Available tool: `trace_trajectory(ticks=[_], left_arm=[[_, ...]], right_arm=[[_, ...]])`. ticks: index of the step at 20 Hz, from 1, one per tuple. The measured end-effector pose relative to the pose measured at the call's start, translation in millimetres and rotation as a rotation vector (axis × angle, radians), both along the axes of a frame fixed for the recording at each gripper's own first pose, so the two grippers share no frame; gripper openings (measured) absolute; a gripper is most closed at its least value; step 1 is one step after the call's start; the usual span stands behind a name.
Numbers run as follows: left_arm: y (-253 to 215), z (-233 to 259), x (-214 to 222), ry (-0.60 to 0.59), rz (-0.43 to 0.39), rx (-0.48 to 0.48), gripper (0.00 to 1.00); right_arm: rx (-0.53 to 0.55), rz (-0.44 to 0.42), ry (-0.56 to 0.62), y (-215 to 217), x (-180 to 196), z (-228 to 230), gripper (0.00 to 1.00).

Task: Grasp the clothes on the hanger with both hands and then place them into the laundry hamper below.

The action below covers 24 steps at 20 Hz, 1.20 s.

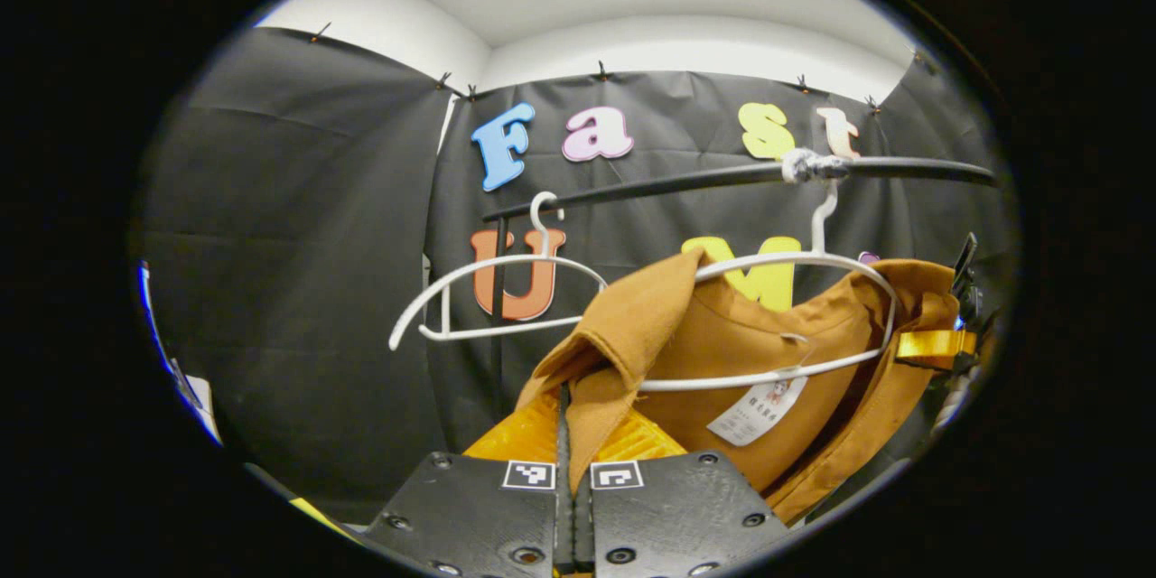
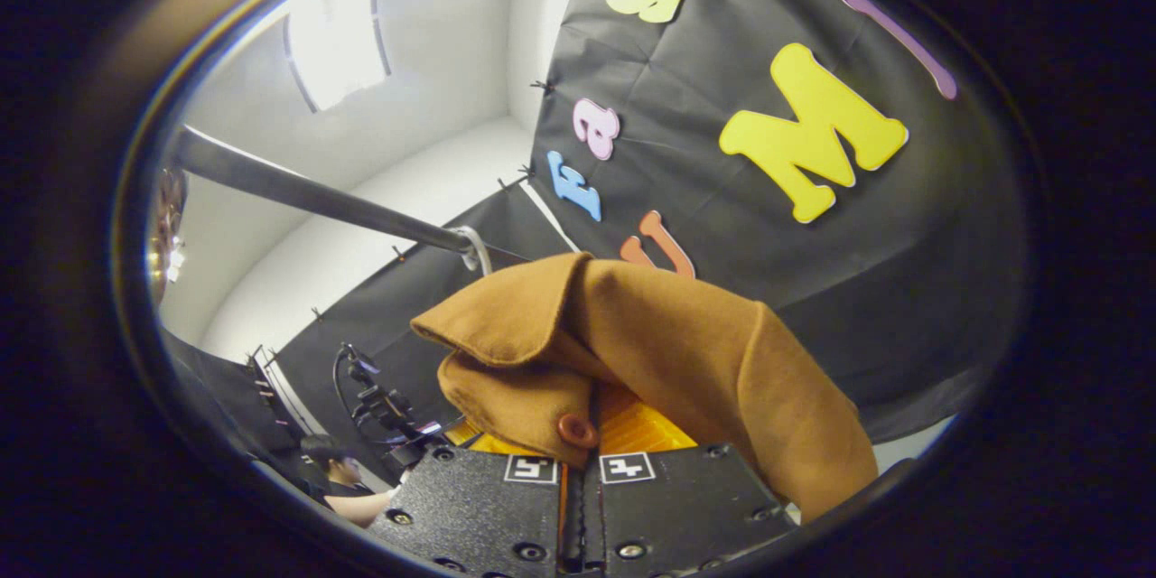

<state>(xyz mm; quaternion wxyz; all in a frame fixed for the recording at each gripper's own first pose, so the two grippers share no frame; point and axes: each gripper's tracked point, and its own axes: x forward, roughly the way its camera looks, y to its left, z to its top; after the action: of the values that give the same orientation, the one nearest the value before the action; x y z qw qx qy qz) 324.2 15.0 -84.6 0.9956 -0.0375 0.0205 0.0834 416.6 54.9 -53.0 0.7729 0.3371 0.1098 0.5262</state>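
Jacket (image 1: 722, 352) pinched by both tools (on hanger (image 1: 795, 271)); empty hanger (image 1: 497, 289) beside.

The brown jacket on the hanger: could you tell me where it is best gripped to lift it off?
Probably at the collar and front edges, from below on either side of the hanger: the brown jacket hangs open there, and both the left gripper and right gripper already pinch those folds.

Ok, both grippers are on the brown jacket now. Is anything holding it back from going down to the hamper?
Yes. The brown jacket is draped on a white hanger hooked over the black rail, so it must slip off that first. An empty hanger hangs beside it. The hamper's path can't be judged.
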Motion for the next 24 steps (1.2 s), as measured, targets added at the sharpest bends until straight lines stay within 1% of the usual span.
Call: trace_trajectory(ticks=[3,4,5,6,7,9,10,11,12,13,14,15,16,17,18,19,20,21,22,23,24], left_arm=[[20,19,2,-0.025,0.027,0.000,0.00],[27,24,2,-0.030,0.042,0.012,0.05],[33,29,3,-0.033,0.048,0.016,0.00],[35,33,4,-0.034,0.047,0.010,0.05],[35,33,7,-0.031,0.043,0.006,0.00],[40,32,9,-0.019,0.050,0.015,0.00],[45,31,11,-0.010,0.053,0.010,0.05],[47,28,12,-0.005,0.053,0.001,0.05],[50,25,13,0.005,0.060,-0.006,0.00],[52,21,14,0.015,0.066,-0.011,0.00],[52,16,15,0.021,0.066,-0.026,0.05],[48,12,17,0.026,0.058,-0.044,0.00],[46,8,18,0.028,0.058,-0.047,0.05],[45,4,19,0.038,0.058,-0.047,0.05],[43,-1,20,0.045,0.054,-0.051,0.01],[42,-7,20,0.057,0.048,-0.063,0.00],[40,-10,21,0.063,0.042,-0.071,0.05],[39,-12,21,0.067,0.038,-0.075,0.05],[38,-17,22,0.075,0.035,-0.075,0.05],[35,-21,22,0.083,0.027,-0.072,0.00],[35,-25,22,0.095,0.027,-0.065,0.01]], right_arm=[[0.078,-0.016,0.026,-7,10,14,0.04],[0.108,-0.025,0.038,-10,14,18,0.04],[0.136,-0.037,0.050,-15,17,21,0.04],[0.161,-0.050,0.062,-22,21,24,0.04],[0.183,-0.060,0.072,-26,26,26,0.05],[0.204,-0.089,0.079,-36,34,26,0.05],[0.211,-0.100,0.080,-40,37,27,0.05],[0.222,-0.122,0.078,-46,40,27,0.04],[0.227,-0.153,0.075,-53,46,26,0.04],[0.240,-0.181,0.078,-61,53,25,0.05],[0.256,-0.200,0.086,-67,58,23,0.05],[0.262,-0.219,0.099,-70,61,19,0.04],[0.258,-0.239,0.107,-73,64,15,0.04],[0.250,-0.265,0.111,-77,68,10,0.05],[0.245,-0.287,0.118,-82,73,7,0.05],[0.247,-0.310,0.132,-88,78,3,0.05],[0.249,-0.330,0.151,-94,84,-1,0.04],[0.245,-0.354,0.174,-99,89,-9,0.05],[0.231,-0.387,0.200,-106,96,-19,0.04],[0.208,-0.398,0.225,-106,98,-33,0.04],[0.186,-0.401,0.241,-104,97,-42,0.02]])
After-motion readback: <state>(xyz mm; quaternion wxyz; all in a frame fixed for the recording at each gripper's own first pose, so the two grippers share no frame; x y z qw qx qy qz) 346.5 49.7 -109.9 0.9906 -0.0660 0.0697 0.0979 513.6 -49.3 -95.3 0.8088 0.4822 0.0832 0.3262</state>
